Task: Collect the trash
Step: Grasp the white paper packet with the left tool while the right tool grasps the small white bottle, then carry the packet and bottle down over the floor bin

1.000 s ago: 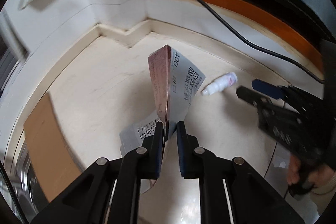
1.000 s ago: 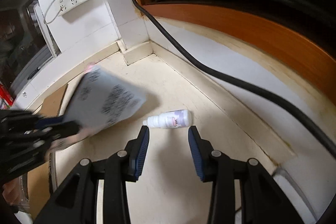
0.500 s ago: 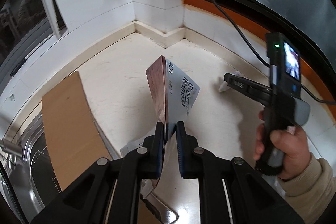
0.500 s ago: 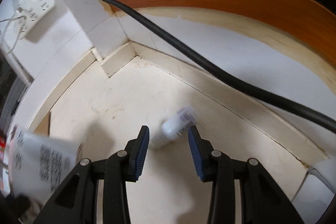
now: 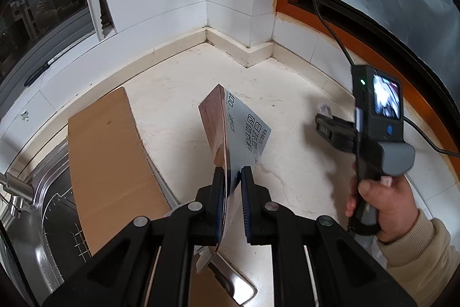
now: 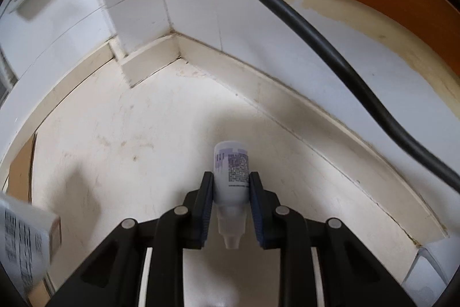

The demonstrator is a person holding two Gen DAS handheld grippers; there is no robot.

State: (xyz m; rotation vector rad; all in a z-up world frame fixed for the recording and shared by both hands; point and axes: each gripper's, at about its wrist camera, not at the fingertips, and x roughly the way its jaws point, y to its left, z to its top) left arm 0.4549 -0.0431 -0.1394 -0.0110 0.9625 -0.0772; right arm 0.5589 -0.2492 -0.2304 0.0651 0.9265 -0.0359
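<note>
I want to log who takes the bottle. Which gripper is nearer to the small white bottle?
Right. The right gripper has the bottle between its closing jaws. The left gripper is off to the side, shut on a printed packet.

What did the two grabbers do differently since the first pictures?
The right gripper moved up to the small white bottle lying on the counter; the bottle now sits between its fingers, which are closing on it. The left gripper swung toward the cardboard by the sink. It still pinches the flattened paper box.
</note>
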